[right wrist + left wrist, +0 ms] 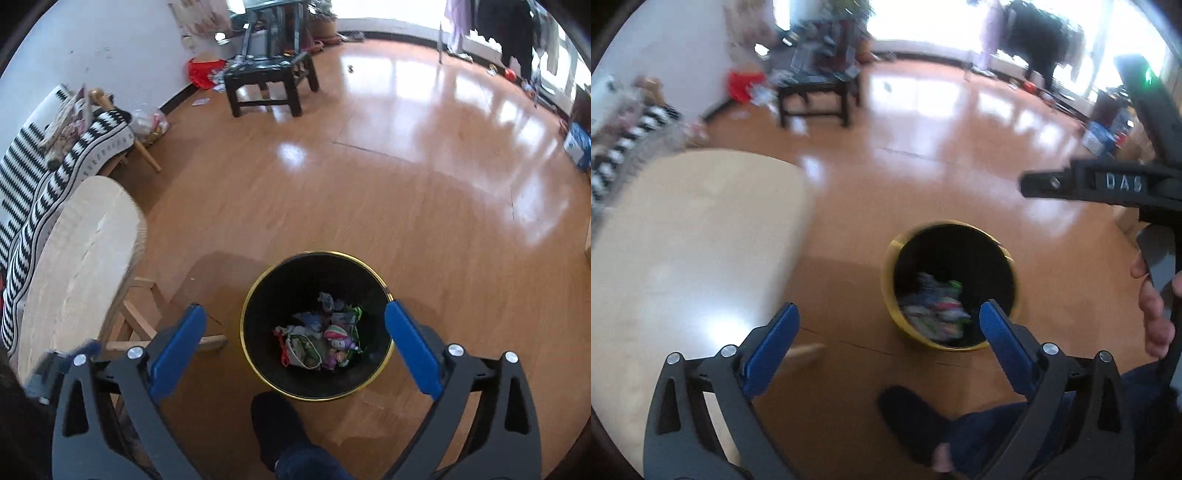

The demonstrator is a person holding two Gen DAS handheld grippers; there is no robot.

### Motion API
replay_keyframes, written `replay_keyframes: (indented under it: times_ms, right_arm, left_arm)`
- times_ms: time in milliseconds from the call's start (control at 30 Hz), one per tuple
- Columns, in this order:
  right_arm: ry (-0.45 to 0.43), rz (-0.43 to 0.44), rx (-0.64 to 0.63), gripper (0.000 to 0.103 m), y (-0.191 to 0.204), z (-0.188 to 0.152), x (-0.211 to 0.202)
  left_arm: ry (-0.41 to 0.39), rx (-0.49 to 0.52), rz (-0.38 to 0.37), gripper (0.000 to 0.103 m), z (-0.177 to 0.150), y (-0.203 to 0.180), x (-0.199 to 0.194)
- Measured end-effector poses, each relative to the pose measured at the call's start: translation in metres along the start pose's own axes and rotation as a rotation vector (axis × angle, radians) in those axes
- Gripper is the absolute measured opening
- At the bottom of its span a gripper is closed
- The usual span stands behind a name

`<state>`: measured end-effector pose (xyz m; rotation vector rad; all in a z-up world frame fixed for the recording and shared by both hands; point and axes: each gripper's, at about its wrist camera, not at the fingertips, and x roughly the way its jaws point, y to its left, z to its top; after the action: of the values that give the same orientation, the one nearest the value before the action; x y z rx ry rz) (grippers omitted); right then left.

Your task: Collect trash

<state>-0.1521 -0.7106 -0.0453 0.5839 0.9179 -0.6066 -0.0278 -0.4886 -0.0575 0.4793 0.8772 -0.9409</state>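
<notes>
The left tongs angle steeply down toward the floor with their blue pads spread wide apart and nothing between them; just to their right, the right tongs tilt down the same way, jaws equally wide and empty, and in the left wrist view the right hand shows at the far edge, curled round the black handle. At the left of both views stands a pale wooden worktop, its legs showing beneath it, with a black-and-white striped cloth draped over furniture beyond. In the middle of the glossy wooden floor, just ahead of the tongs, sits a round bin with a gold rim and a black inside; the trash, a heap of crumpled colourful wrappers, lies at its bottom. A dark-socked foot and a blue trouser leg stand just on the near side of the bin. Farther back is a low dark table piled with clutter, a red bag against the white wall beside it, and, to the right, bright windows with dark clothing hanging before them. The left wrist view is smeared, so the wrappers there cannot be told apart; the bin's near wall is partly covered by the right finger of each pair of tongs, and the window glare washes out the far right.
</notes>
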Motion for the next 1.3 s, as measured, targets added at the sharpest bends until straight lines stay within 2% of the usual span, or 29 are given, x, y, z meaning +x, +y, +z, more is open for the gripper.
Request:
replay_keyframes:
  times_ms: [167,367,500,567,633,667,767,900,1000,1067,1167,1300]
  right_arm:
    - [-0.024,0.077,-0.057,0.096,0.048,0.005,-0.016]
    - [-0.058,0.174,-0.235,0.096,0.147,-0.005,-0.035]
    - [-0.067,0.252,-0.403,0.096,0.230,-0.033,-0.045]
    - [-0.062,0.265,-0.488,0.096,0.269,-0.051,-0.047]
    - [-0.059,0.322,-0.578,0.096,0.311,-0.073,-0.051]
    - [-0.060,0.336,-0.612,0.096,0.326,-0.082,-0.053]
    - [-0.061,0.390,-0.728,0.096,0.379,-0.116,-0.057]
    - [-0.092,0.471,-0.852,0.096,0.437,-0.158,-0.067]
    - [-0.101,0.508,-0.919,0.096,0.464,-0.185,-0.070]
    - [-0.074,0.520,-0.933,0.096,0.478,-0.199,-0.069]
    - [-0.047,0.558,-0.915,0.096,0.494,-0.205,-0.065]
    - [-0.034,0.551,-0.917,0.096,0.502,-0.210,-0.060]
  left_arm:
    - [-0.039,-0.160,0.105,0.096,-0.019,0.074,-0.056]
    - [-0.114,-0.402,0.219,0.096,-0.069,0.167,-0.135]
    - [-0.174,-0.536,0.311,0.096,-0.108,0.214,-0.188]
    - [-0.194,-0.562,0.387,0.096,-0.126,0.228,-0.208]
    - [-0.208,-0.602,0.487,0.096,-0.152,0.246,-0.231]
    - [-0.212,-0.619,0.514,0.096,-0.161,0.252,-0.238]
    - [-0.210,-0.728,0.615,0.096,-0.207,0.279,-0.266]
    - [-0.161,-0.873,0.671,0.096,-0.268,0.308,-0.290]
    - [-0.145,-0.952,0.691,0.096,-0.309,0.323,-0.307]
    - [-0.131,-0.977,0.756,0.096,-0.328,0.328,-0.318]
    - [-0.126,-1.008,0.795,0.096,-0.342,0.335,-0.328]
    - [-0.111,-1.018,0.820,0.096,-0.350,0.345,-0.331]
